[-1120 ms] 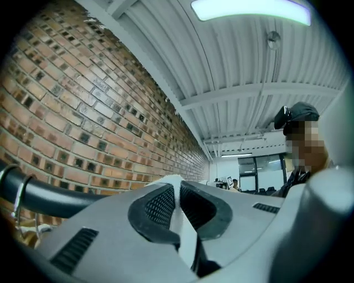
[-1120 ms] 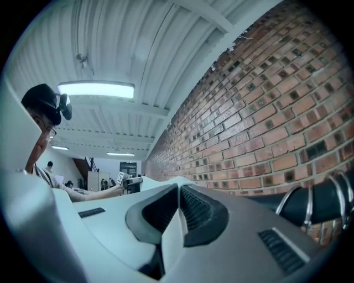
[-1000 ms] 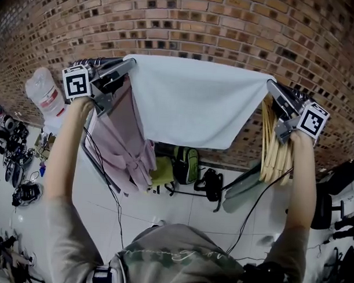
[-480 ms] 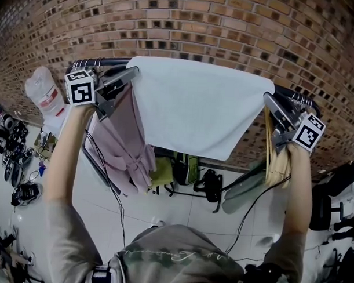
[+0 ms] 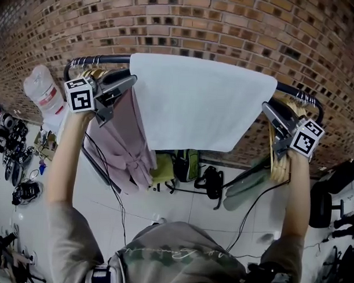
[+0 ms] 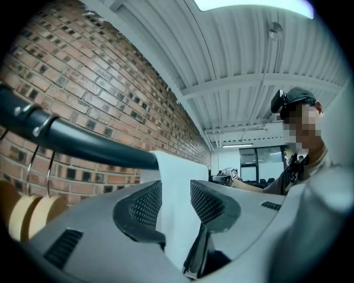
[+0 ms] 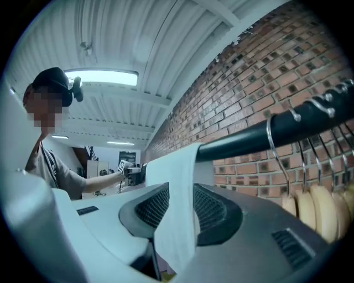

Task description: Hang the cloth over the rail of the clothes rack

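White rectangular cloth (image 5: 195,104) lies draped over black metal rail (image 5: 104,59) of clothes rack, front flap hanging down before brick wall (image 5: 227,24). Pink garment (image 5: 122,136) hangs just left of cloth; pale wooden hangers (image 5: 279,165) at right end. Left gripper (image 5: 131,79) & right gripper (image 5: 265,106) sit at cloth's top corners. Both jaws have just been opening, now partway apart w/ cloth edge loose btwn pads.
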A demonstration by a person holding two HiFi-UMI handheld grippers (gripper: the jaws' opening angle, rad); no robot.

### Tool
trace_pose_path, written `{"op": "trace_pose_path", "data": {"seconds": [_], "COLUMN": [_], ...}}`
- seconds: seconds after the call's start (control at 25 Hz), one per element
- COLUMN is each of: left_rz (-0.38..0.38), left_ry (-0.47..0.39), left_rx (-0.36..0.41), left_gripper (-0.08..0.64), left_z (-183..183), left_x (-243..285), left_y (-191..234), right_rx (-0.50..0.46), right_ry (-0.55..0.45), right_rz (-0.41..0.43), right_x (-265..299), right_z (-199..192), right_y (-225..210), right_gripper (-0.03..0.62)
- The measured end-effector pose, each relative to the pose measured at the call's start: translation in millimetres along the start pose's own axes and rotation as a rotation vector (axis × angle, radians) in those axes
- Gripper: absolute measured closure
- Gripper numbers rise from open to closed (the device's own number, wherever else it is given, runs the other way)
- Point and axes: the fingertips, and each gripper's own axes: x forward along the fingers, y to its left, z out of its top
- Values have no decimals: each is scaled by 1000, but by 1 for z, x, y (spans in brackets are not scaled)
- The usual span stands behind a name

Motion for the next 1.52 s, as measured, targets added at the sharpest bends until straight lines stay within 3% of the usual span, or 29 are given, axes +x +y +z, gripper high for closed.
{"op": "trace_pose_path", "data": {"seconds": [0.2, 0.36, 0.56, 0.8, 0.92, 1.12, 1.16, 1.2, 1.24, 1.52], "left_rz": [21, 10, -22, -80, -98, -101, -95, -86, -77, -136], "left_ry": [36, 132, 179, 129, 146, 166, 161, 154, 149, 135], "left_rx": [-41, -9, -5, 0, -9, 3, -2, -7, -12, 48], "left_gripper": [410, 410, 411, 411, 413, 414, 454, 541, 541, 542], "left_z": [-36, -71, -103, -122, -133, -146, -147, -147, -147, -137], "left_x": [-3, 5, 8, 9, 13, 17, 17, 16, 15, 12], "left_y": [9, 14, 18, 17, 13, 12, 13, 14, 16, -3], "right_rx": [22, 40, 4, 13, -19, -49, -46, -39, -26, 2], "right_ry": [33, 44, 67, 67, 104, 138, 135, 132, 129, 85], "right_rz": [-37, -56, -76, -79, -27, -13, -10, -12, -18, -18], "right_x": [4, 4, 5, 6, 9, 14, 14, 13, 12, 5], "right_z": [-35, -58, -88, -108, -116, -126, -127, -127, -128, -118], "right_y": [-4, -9, -14, -19, -10, -3, -2, -3, -4, -5], "right_gripper": [480, 480, 480, 482, 482, 483, 485, 498, 564, 566]}}
